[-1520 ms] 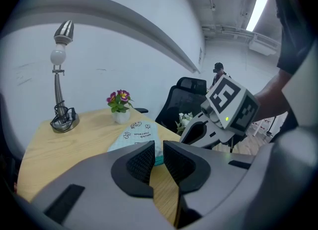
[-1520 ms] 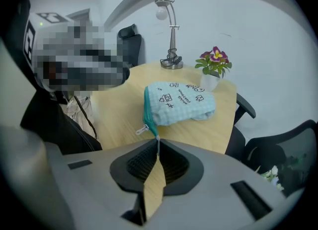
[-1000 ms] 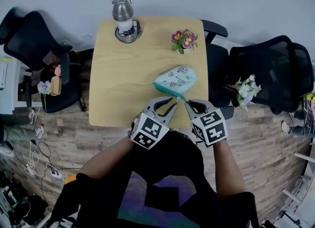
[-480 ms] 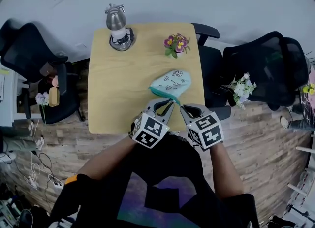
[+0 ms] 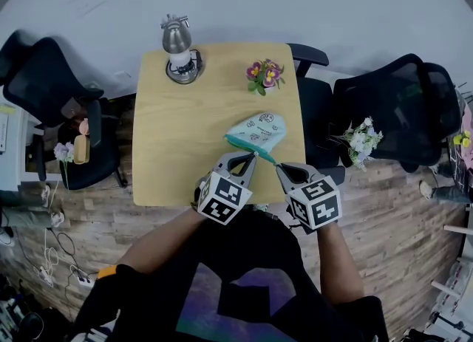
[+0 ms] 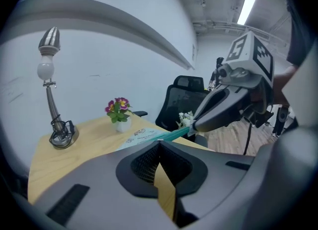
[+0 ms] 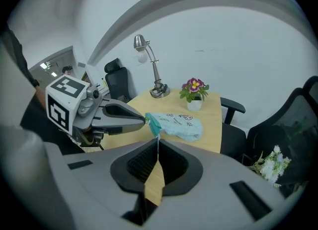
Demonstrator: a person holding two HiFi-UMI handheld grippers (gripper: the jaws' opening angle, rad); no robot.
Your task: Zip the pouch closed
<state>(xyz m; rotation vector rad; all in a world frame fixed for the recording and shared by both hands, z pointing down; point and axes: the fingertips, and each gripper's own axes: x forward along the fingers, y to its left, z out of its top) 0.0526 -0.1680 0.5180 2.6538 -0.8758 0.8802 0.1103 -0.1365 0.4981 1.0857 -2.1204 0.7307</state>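
At the table's (image 5: 170, 156) near edge, the left gripper (image 5: 253, 155) clamps the soft, light pouch (image 5: 256, 131) by its teal zip end while the right gripper's (image 5: 278, 165) jaws are closing on what looks like the tiny zip pull (image 7: 158, 135).

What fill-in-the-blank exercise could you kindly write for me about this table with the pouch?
The left gripper is ____ on the near edge of the pouch.
In the head view, the lamp stands at the far ____ corner of the table.
In the head view, the potted flowers stand at the table's far ____ corner.
Missing words: shut; left; right.
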